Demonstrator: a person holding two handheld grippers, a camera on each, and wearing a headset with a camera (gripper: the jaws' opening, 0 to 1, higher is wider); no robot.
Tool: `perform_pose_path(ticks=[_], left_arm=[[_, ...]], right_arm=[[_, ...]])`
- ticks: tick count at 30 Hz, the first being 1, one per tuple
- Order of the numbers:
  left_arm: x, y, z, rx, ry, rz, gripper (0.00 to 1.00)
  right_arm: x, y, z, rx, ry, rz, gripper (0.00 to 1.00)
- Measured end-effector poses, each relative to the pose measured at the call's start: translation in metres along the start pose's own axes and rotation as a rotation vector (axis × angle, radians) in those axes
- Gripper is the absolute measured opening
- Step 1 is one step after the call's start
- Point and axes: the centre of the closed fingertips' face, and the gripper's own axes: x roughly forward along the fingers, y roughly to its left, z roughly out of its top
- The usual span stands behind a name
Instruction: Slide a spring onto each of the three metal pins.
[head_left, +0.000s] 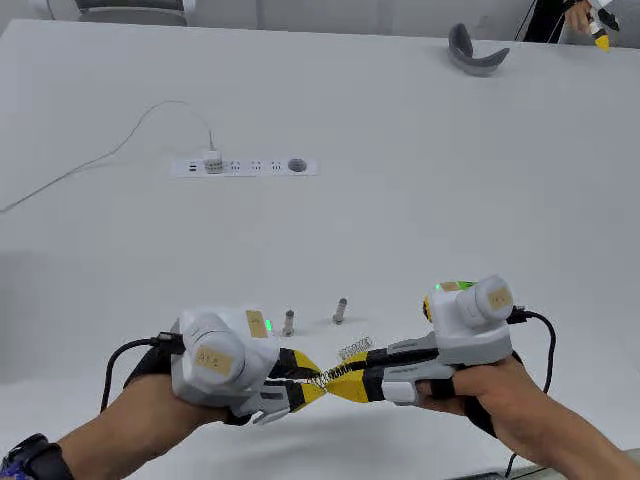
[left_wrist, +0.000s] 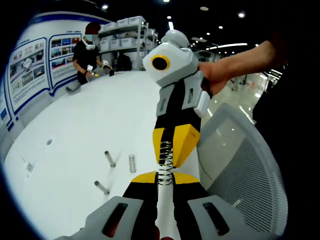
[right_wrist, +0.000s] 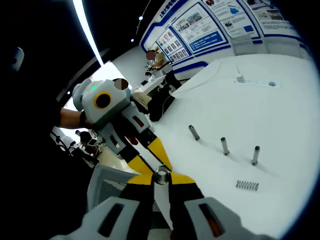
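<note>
Low in the middle of the head view you hold a small coiled steel spring (head_left: 330, 375) between both tools. The left gripper (head_left: 308, 382) comes in from the lower left and the right gripper (head_left: 350, 374) from the lower right, tips almost nose to nose. Each pair of yellow-tipped jaws looks pinched onto one end of the coil, so both read as closed on it. The spring's long axis runs across the frame, rising slightly toward the right. In the right gripper view you look nearly straight down its bore at your own jaw tips, and in the left gripper view it stretches up the centre. The short upright metal pins (right_wrist: 225, 146) stand in a row right of centre in the right gripper view, on the white table (head_left: 400, 200). In the head view they lie just above your tools: one pin (head_left: 289, 322) above the left gripper's jaws, another pin (head_left: 341, 311) above the held coil. A second spring (head_left: 355, 348) lies flat beside the right gripper's tips. The pins point up while your coil lies level — so, as I judge it, one end must be freed and the bore tipped upright over a pin top. The pin above the coil looks the handiest.
</note>
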Motion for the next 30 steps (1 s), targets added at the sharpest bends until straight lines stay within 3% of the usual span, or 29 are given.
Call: perform_pose_path(ticks=[6,14,19,30], left_arm=[[-0.002,-0.001,0.002,-0.034,-0.022,-0.024,0.1],[-0.001,-0.005,0.005,-0.057,-0.042,-0.066,0.1],[0.0,-0.005,0.012,-0.068,-0.065,-0.08,0.1],[-0.002,-0.006,0.02,-0.065,-0.089,-0.09,0.1]], right_arm=[[0.0,0.004,0.002,-0.097,0.066,0.003,0.12],[-0.002,0.008,0.002,-0.303,0.238,0.013,0.11],[-0.005,0.01,0.007,-0.387,0.296,0.006,0.11],[-0.008,0.012,0.01,-0.46,0.341,0.01,0.15]])
